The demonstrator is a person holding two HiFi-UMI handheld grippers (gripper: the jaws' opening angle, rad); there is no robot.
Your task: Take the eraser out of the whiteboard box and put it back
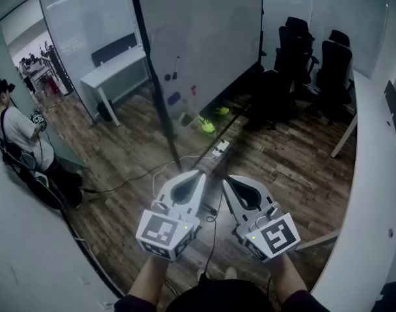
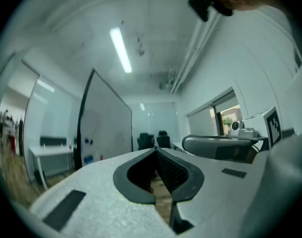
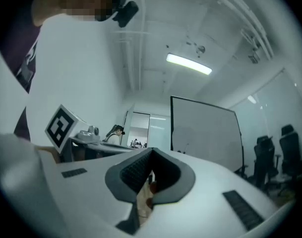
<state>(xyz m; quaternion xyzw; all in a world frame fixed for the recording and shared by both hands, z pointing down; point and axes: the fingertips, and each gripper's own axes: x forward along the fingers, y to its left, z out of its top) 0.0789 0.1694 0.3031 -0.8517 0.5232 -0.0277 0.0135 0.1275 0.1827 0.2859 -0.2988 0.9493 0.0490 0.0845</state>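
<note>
The floor (image 1: 119,168) is dark wood planks, with a thin cable (image 1: 134,182) trailing across it to a white power strip (image 1: 221,148). A whiteboard (image 1: 204,31) on a dark stand fills the middle of the room. Behind it, a small counter (image 1: 113,70) stands by a glass wall (image 1: 74,25). Black chairs (image 1: 328,60) cluster at the far right, beside a long curved counter (image 1: 373,194). A person (image 1: 19,132) stands at the left edge.

Low on the whiteboard sit a few small pieces. One is a blue thing that looks like the box (image 1: 173,98), with a marker (image 1: 177,67) above it. The eraser is too small to make out from here.

The left gripper (image 1: 199,174) and right gripper (image 1: 226,179) are held side by side over the floor, well apart from the whiteboard. Each gripper view shows the jaws closed tip to tip, with nothing between them.
</note>
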